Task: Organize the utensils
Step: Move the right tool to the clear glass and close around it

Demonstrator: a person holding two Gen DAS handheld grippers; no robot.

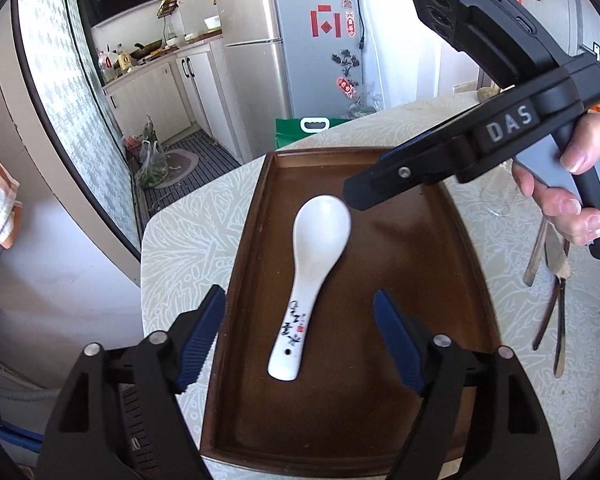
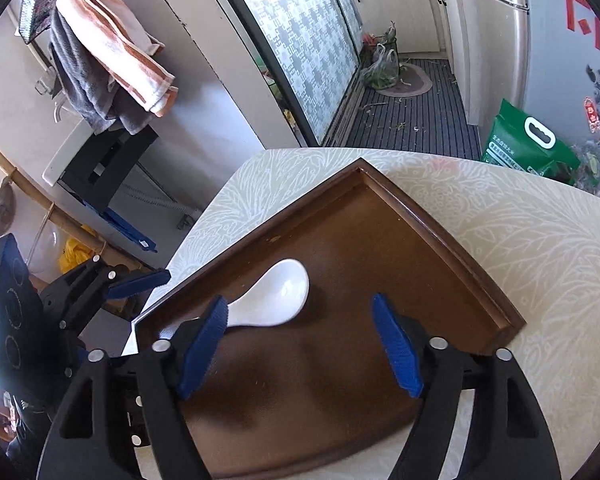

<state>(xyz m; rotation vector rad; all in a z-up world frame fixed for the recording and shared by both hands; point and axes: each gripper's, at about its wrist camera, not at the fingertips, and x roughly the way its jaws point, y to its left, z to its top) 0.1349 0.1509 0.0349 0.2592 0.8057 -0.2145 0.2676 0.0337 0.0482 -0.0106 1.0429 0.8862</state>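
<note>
A white ceramic spoon (image 1: 314,276) lies flat at centre frame in the brown tray (image 1: 452,264), apparently set down for sorting; left gripper (image 1: 300,336) and right gripper (image 2: 300,344) hover over it, jaws spread and empty.

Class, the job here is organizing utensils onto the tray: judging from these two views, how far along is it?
Done: one white ceramic spoon lies flat in the brown wooden tray.
In hand: nothing. The left gripper and right gripper are both open and empty above the tray.
Left: several dark-handled utensils lie on the table beside the tray, not yet moved.
</note>
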